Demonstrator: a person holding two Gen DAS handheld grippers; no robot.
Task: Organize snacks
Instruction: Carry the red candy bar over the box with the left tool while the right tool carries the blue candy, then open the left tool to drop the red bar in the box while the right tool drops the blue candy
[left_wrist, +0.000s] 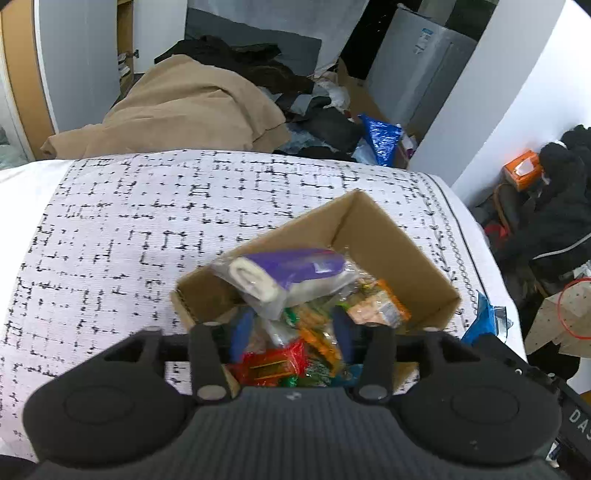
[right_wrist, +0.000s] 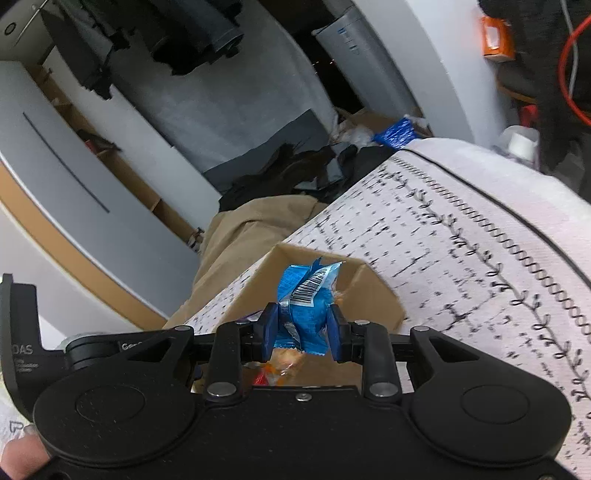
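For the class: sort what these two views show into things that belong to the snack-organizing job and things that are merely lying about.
Part of the job:
cardboard box
purple packet in the box
orange packet in the box
red packet in the box
blue packet held by the right gripper

Just lying about:
tan blanket
dark clothes
blue bag
orange box

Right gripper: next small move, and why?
Probably lower a little, then open: the right gripper pinches a crumpled blue foil snack packet directly above the open brown cardboard box, which already holds other snacks.
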